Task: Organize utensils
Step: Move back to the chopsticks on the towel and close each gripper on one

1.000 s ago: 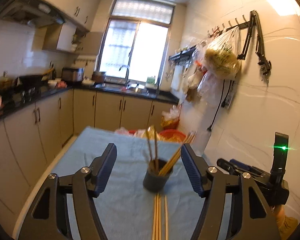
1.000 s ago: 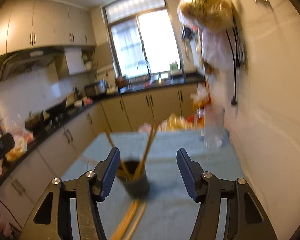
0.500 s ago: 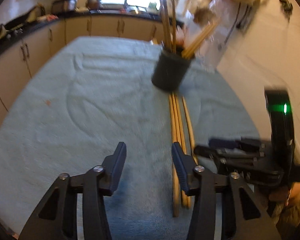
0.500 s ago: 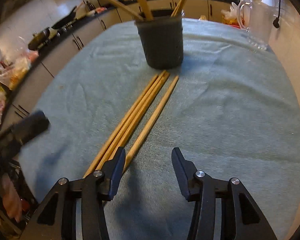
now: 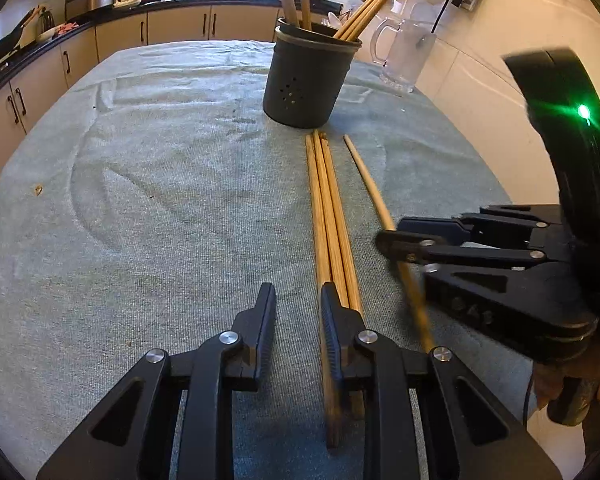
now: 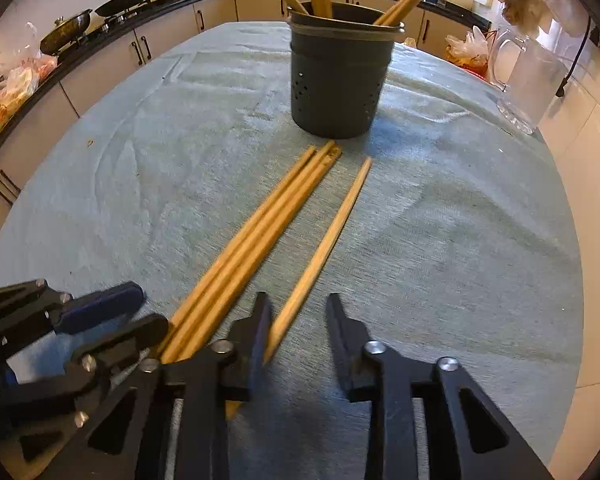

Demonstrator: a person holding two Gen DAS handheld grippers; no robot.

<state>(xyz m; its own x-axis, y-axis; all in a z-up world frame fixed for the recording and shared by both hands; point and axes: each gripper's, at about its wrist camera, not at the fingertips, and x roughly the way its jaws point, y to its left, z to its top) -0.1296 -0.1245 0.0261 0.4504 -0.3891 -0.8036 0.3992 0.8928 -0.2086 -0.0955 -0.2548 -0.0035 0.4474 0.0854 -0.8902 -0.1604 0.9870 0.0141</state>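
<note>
A dark grey perforated holder [image 5: 308,78] [image 6: 338,80] stands on the teal cloth with several wooden utensils and chopsticks in it. A bundle of three wooden chopsticks [image 5: 328,216] [image 6: 256,240] lies in front of it, and a single chopstick [image 5: 370,188] [image 6: 328,240] lies to their right. My left gripper [image 5: 298,316] is open and low over the cloth, its right finger against the bundle's near end. My right gripper [image 6: 298,320] is open and empty, with the single chopstick's near end by its left finger. It also shows in the left wrist view [image 5: 404,244].
A clear glass mug [image 5: 404,54] [image 6: 526,80] stands at the table's far right beside the tiled wall. Kitchen counters with pans [image 6: 66,26] run along the left. The cloth-covered table [image 5: 140,184] drops off at the left and right edges.
Both grippers have come down from above the table to the near ends of the chopsticks. Their jaws have narrowed from wide open, and the right one now straddles the single chopstick's end.
</note>
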